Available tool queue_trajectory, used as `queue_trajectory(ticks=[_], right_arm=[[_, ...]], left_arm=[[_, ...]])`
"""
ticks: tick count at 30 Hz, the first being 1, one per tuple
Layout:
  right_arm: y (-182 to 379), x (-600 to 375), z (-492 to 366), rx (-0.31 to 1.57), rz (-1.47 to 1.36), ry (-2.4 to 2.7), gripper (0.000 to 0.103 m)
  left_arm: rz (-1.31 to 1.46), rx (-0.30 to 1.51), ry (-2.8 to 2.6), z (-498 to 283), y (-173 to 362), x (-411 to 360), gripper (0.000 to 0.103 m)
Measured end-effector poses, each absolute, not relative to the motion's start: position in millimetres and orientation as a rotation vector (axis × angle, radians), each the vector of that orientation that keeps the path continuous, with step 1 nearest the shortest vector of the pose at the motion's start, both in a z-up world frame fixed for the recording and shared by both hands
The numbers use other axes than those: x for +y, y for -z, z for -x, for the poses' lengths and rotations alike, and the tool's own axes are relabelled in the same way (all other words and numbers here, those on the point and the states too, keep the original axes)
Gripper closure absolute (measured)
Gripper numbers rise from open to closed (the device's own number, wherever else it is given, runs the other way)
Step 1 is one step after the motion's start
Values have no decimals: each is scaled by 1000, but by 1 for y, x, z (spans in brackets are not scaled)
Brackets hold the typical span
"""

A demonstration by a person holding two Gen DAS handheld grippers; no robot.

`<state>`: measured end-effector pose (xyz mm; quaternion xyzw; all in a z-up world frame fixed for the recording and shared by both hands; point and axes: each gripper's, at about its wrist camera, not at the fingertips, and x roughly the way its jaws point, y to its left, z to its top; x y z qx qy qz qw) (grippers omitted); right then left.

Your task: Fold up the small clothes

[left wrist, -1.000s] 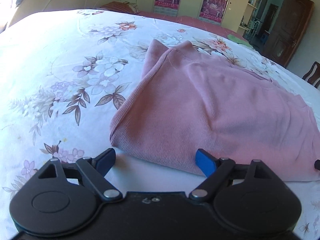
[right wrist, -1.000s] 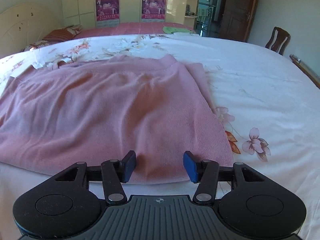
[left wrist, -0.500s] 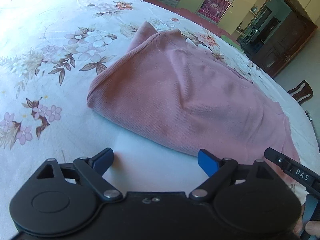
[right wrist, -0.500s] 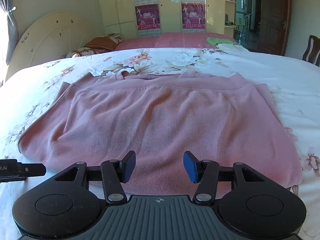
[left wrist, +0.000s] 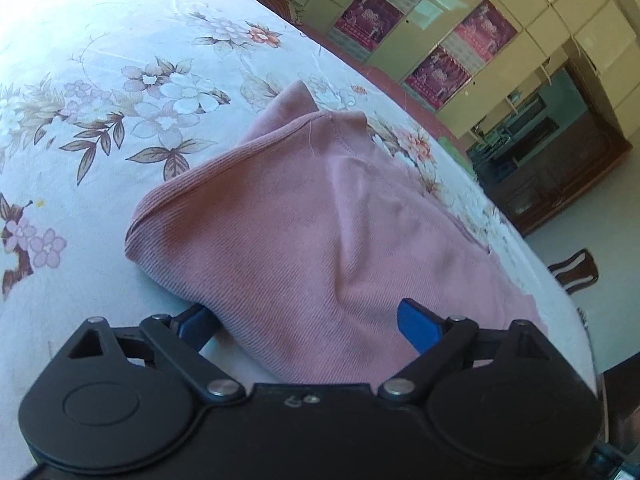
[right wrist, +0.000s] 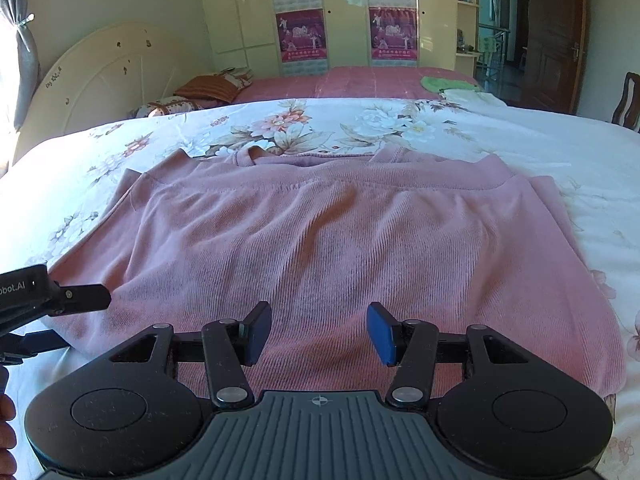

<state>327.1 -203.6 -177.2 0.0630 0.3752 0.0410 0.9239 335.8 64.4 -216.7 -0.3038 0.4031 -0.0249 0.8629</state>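
A pink ribbed garment (right wrist: 340,240) lies folded on the floral bed sheet (right wrist: 540,140); it also shows in the left wrist view (left wrist: 320,232). My left gripper (left wrist: 308,320) is open, its jaws either side of the garment's near left edge, the left pad partly under the cloth. It shows in the right wrist view as a black bar (right wrist: 52,296) at the garment's left corner. My right gripper (right wrist: 316,334) is open over the near hem, jaws apart, holding nothing.
A cream headboard (right wrist: 100,84) and pillows (right wrist: 208,88) are at the far left. A second bed with a pink cover (right wrist: 360,80) lies behind. Wardrobes with posters (right wrist: 304,32), a wooden door (right wrist: 556,32) and a chair (right wrist: 628,100) stand beyond.
My left gripper has moved forward and tilted until its jaws straddle the garment's left edge. My right gripper has shifted left and closer over the near hem. Both stay open.
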Motion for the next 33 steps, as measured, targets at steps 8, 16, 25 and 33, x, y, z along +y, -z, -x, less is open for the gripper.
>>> queue_trajectory(ticks=[8, 16, 25, 33], right_arm=[[171, -197, -349, 708, -54, -76, 50], [180, -187, -376, 711, 17, -63, 50], [189, -190, -377, 724, 10, -89, 50], [189, -192, -376, 722, -13, -91, 50]], left_arm=[[778, 797, 1, -346, 228, 79, 69], [847, 807, 12, -336, 233, 91, 72], [1041, 783, 38, -317, 244, 107, 46], [995, 777, -28, -356, 244, 129, 79]])
